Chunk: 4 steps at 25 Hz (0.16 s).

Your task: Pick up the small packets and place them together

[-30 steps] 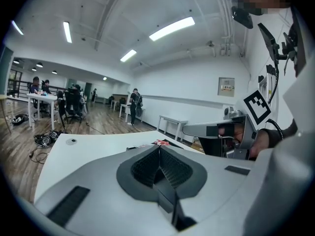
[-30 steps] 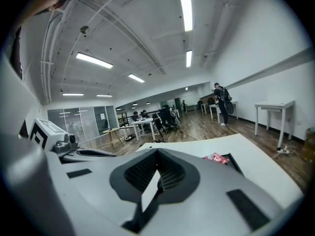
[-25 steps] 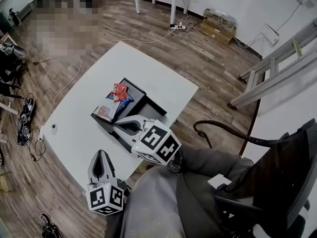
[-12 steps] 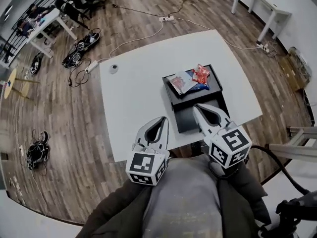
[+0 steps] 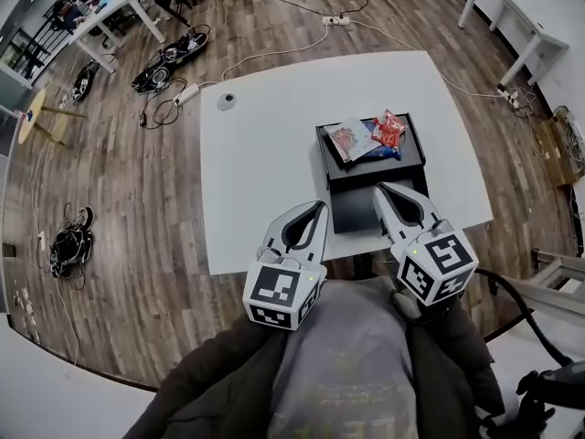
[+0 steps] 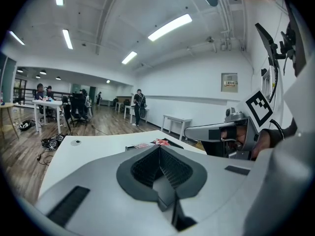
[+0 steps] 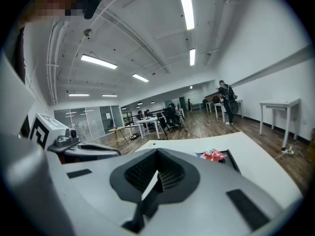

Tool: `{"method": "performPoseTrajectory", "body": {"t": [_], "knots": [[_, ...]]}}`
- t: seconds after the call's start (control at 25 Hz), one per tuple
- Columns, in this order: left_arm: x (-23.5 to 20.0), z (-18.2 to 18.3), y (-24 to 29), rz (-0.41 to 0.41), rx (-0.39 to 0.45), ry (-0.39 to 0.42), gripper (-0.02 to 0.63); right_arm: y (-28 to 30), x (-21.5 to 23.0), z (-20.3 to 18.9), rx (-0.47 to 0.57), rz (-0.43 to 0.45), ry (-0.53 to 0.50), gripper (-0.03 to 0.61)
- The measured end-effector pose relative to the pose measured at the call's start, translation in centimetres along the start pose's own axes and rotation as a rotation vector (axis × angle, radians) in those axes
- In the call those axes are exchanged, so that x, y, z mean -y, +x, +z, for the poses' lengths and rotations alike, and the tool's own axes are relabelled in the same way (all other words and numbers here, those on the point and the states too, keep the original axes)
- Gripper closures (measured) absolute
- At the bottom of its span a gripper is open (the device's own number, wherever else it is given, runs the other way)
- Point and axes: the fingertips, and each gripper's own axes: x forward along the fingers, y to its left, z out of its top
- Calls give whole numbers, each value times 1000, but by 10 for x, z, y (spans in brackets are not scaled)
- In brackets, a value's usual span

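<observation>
Several small packets lie in the far half of a black tray (image 5: 416, 149) on the white table (image 5: 265, 172): a red one (image 5: 389, 129), a pale flat one (image 5: 347, 138) and a blue one (image 5: 382, 153) under them. My left gripper (image 5: 319, 207) hovers at the table's near edge, left of the tray, shut and empty. Over the tray's empty near half, my right gripper (image 5: 383, 188) is shut too, with nothing in it. In the left gripper view the jaws (image 6: 158, 146) meet, with the red packet (image 6: 161, 142) beyond. The right gripper view shows the closed jaws (image 7: 157, 152) and the red packet (image 7: 214, 155).
A small round grey object (image 5: 226, 101) sits at the table's far left corner. Cables and a power strip (image 5: 183, 94) lie on the wood floor. Other tables (image 5: 512, 26) stand far right, chairs and people far left. My lap is just below the grippers.
The head view has swung round, so the table now lies straight ahead. Both grippers stay shut, side by side at the table's near edge.
</observation>
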Motion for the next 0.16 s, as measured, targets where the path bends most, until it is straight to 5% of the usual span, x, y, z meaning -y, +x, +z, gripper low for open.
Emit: {"method": "performPoseTrajectory", "body": {"t": [0.16], "knots": [[2,2,5,7,7,2,607,1,5,2,2,10,-10,575]]}}
